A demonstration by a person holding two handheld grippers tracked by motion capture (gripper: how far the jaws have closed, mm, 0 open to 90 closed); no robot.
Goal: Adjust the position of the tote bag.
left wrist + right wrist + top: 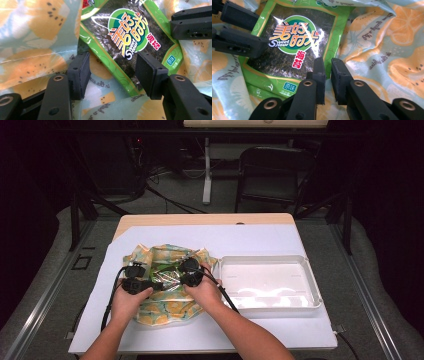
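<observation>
A green seaweed snack packet point(167, 277) point(120, 32) point(287, 55) lies in the folds of a light blue bag printed with orange fruit point(165, 312) point(32, 65) point(387, 50). Fabric covers the packet's top edge. My left gripper point(157, 284) point(112, 72) point(260, 31) is open, its pads wide apart on either side of the packet's lower corner without pressing it. My right gripper point(180, 279) point(327, 72) point(175, 23) faces it from the opposite side. Its jaws stand nearly together beside the packet's edge, pinching a fold of the bag.
A white plastic tray point(315, 285) sits to the right of the bag on a white sheet point(240, 240) that covers the table. Beyond the table's far edge stand a black chair point(275, 170) and cables on the floor.
</observation>
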